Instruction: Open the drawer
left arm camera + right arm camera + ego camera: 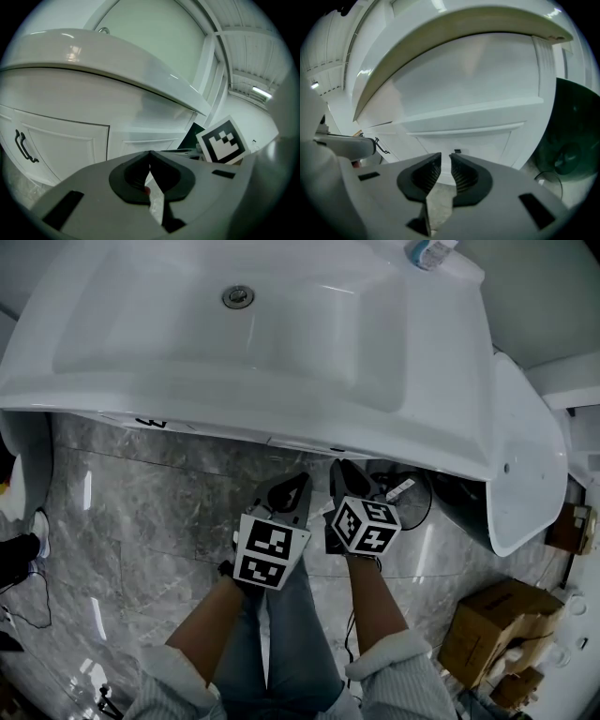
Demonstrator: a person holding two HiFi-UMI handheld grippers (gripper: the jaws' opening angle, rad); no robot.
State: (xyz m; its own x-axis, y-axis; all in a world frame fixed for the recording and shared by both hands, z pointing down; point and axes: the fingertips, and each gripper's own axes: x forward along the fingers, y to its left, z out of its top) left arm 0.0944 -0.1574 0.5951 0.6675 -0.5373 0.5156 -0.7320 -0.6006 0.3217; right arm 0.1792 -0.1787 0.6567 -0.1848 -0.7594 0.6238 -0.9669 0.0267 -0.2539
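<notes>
The white vanity cabinet (468,93) stands under the sink (187,395), whose rim hides the cabinet front in the head view. In the right gripper view a panelled drawer front (464,136) shows just ahead, with a small dark handle (457,151) at its lower edge. My right gripper (445,158) points at that panel, its ribbed jaws a narrow gap apart with nothing between them. My left gripper (150,153) is shut and empty, facing cabinet doors with a black handle (23,146). Both grippers, left (289,491) and right (345,474), hang side by side below the sink's front edge.
The floor is grey marble (141,512). A dark round fan (412,495) sits on the floor right of the grippers, beside a white fixture (525,465). Cardboard boxes (497,624) lie at the lower right. A bottle (429,251) stands on the sink's far corner.
</notes>
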